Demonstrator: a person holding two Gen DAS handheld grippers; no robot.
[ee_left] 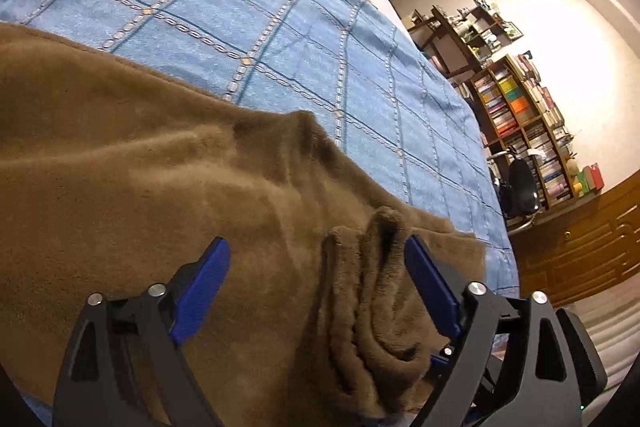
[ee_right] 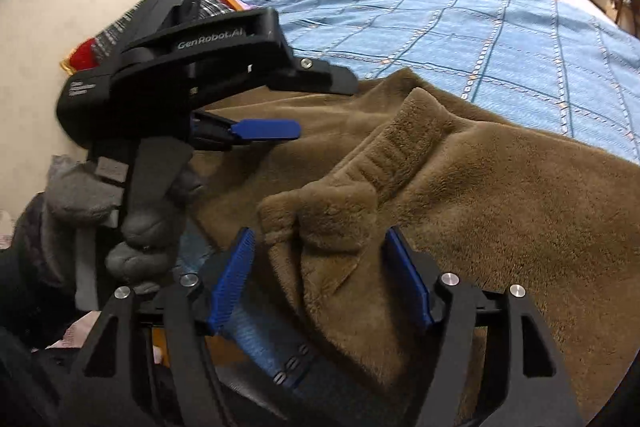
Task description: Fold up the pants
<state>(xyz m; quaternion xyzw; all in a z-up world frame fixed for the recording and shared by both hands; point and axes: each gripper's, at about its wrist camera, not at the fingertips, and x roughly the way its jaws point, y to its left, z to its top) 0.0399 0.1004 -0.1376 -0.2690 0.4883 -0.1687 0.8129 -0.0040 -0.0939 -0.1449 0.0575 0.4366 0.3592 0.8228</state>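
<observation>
My left gripper [ee_left: 316, 255] and right gripper [ee_right: 318, 247] both stand wide, gripping nothing; bunched folds of the brown fleece pants [ee_right: 500, 211], spread on the blue bedspread [ee_right: 460, 27], lie between their pads

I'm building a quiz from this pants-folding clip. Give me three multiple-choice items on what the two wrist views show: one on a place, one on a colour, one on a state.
1. Where do the pants lie?
A. on a blue checked bedspread
B. on a wooden floor
C. over a chair back

2. What colour are the pads of the right tool?
A. red
B. blue
C. white

3. How does the left tool stand?
A. shut on a book
B. out of view
C. open, with a bunched fold between its pads

Answers:
1 A: brown fleece rests on the bedspread.
2 B: both pads are blue.
3 C: its pads sit wide apart and the left one presses on no cloth.
</observation>
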